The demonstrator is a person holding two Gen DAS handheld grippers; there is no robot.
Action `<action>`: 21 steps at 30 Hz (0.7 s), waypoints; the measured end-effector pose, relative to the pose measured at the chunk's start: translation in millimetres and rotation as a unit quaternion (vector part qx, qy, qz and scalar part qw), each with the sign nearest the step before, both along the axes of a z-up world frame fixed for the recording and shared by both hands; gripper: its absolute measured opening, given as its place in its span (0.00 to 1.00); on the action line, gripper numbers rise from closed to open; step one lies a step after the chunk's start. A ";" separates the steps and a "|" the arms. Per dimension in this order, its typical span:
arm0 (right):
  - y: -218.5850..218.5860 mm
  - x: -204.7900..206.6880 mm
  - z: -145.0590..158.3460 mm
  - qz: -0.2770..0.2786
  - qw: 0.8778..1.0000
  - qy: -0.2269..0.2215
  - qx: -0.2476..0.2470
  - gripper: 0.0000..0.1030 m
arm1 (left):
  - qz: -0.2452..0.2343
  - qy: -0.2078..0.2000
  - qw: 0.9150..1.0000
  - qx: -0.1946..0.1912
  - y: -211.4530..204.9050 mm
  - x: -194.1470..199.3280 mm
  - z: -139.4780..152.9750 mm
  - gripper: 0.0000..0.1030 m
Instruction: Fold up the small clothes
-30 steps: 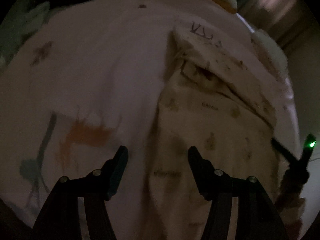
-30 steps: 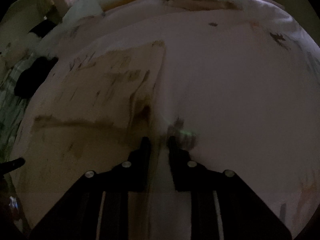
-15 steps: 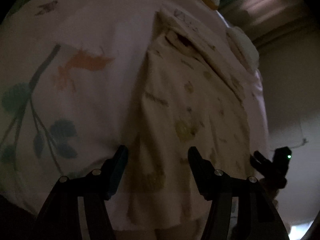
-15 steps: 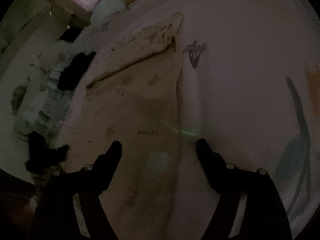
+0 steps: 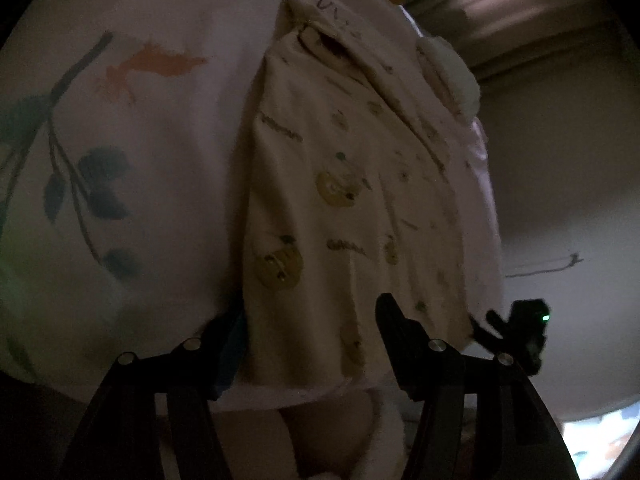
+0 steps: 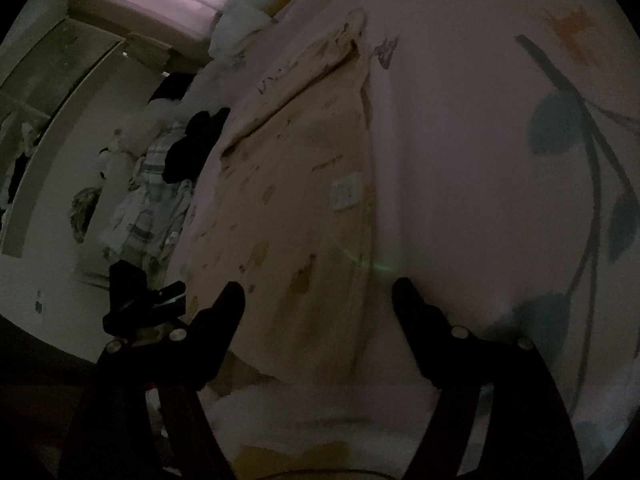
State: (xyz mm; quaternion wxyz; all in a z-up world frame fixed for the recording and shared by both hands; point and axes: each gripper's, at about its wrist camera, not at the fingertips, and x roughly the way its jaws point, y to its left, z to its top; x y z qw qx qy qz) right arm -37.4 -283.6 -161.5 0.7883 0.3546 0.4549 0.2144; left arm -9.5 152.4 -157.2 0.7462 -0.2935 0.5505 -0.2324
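A small cream garment (image 5: 352, 184) printed with green fruit lies lengthwise on the pink printed bed sheet (image 5: 160, 152), folded into a long strip. My left gripper (image 5: 311, 308) hangs open over its near hem, one finger on each side of the strip, pressing nothing. In the right wrist view the same garment (image 6: 292, 208) shows a white care label (image 6: 347, 196). My right gripper (image 6: 318, 290) stands open above the near end, nothing between its pads. Each view shows the other gripper low at the side: the right gripper (image 5: 516, 328), the left gripper (image 6: 136, 304).
The room is dim. White pillows or plush (image 5: 448, 76) lie at the bed's far end. A dark cloth (image 6: 192, 144) and a heap of checked clothes (image 6: 148, 200) sit beside the bed on the left. The bed's near edge runs just under both grippers.
The right gripper, nearly shut at the garment's edge a second ago, has opened wide. Both grippers have drawn back toward the near end of the garment and the bed's edge.
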 end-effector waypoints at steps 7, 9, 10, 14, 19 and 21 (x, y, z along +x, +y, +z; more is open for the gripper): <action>-6.9 -15.4 -5.7 -0.016 0.999 0.023 0.043 0.70 | -0.006 0.000 1.000 -0.012 5.1 -12.2 -2.1 0.59; -5.6 -17.2 -4.5 -0.020 0.999 0.021 0.041 0.69 | -0.003 -0.002 1.000 -0.002 0.9 -12.1 -0.2 0.55; -3.2 -16.8 -3.8 -0.021 0.999 0.021 0.038 0.68 | -0.002 -0.002 1.000 0.002 -6.8 -5.2 0.6 0.49; -0.9 -15.2 -3.5 -0.025 0.999 0.029 0.020 0.53 | -0.022 -0.029 0.996 0.084 -28.3 -4.2 6.6 0.29; 1.4 -16.5 -4.7 -0.035 0.998 0.033 -0.040 0.16 | -0.012 -0.036 0.992 0.120 -36.4 -1.7 6.8 0.18; -1.4 -18.5 -7.6 -0.042 0.998 0.033 -0.043 0.10 | -0.001 -0.045 0.990 0.132 -36.6 -2.4 8.8 0.15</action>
